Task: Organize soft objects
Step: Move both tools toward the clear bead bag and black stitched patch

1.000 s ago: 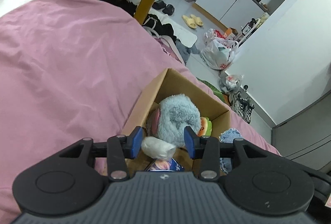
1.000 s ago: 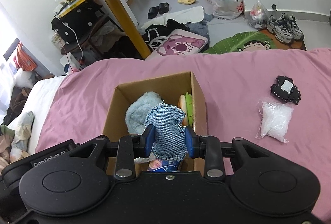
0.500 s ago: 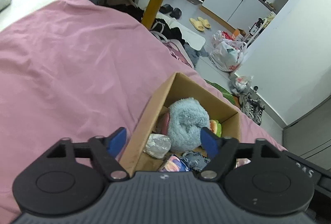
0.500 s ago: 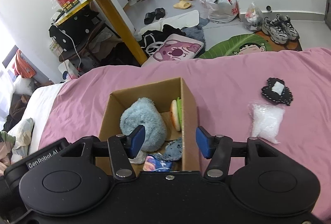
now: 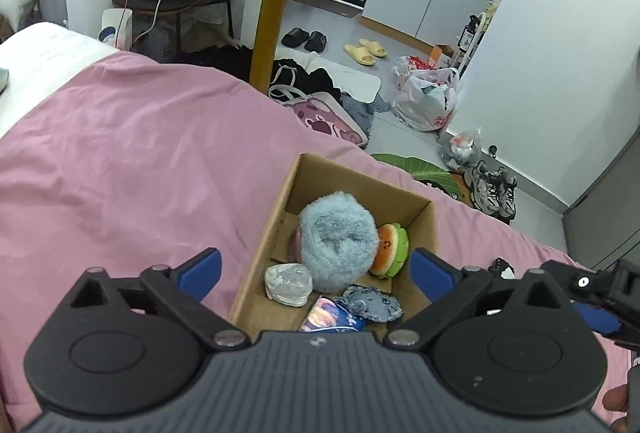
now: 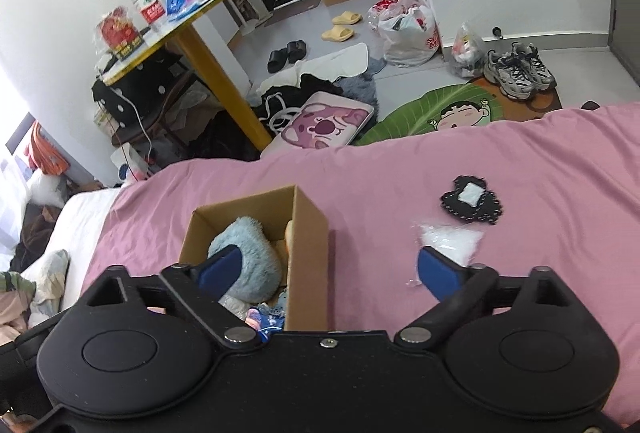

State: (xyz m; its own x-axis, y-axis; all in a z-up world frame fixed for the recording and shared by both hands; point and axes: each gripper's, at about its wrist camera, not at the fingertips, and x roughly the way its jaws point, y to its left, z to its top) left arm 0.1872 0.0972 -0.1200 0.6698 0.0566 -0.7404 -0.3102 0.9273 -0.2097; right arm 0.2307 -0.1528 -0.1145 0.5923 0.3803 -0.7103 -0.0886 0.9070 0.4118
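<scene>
Denim scrap [image 5: 368, 304] in box [image 5: 276, 209], white bag [image 6: 450, 239] right-view only

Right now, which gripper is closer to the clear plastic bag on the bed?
Right. The right gripper hangs open with one blue finger just before the clear plastic bag; the left gripper is open over the cardboard box.

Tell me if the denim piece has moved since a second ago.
Yes. The denim piece was held in the right gripper above the cardboard box; now it lies inside, at the near end beside the blue fluffy toy.
</scene>
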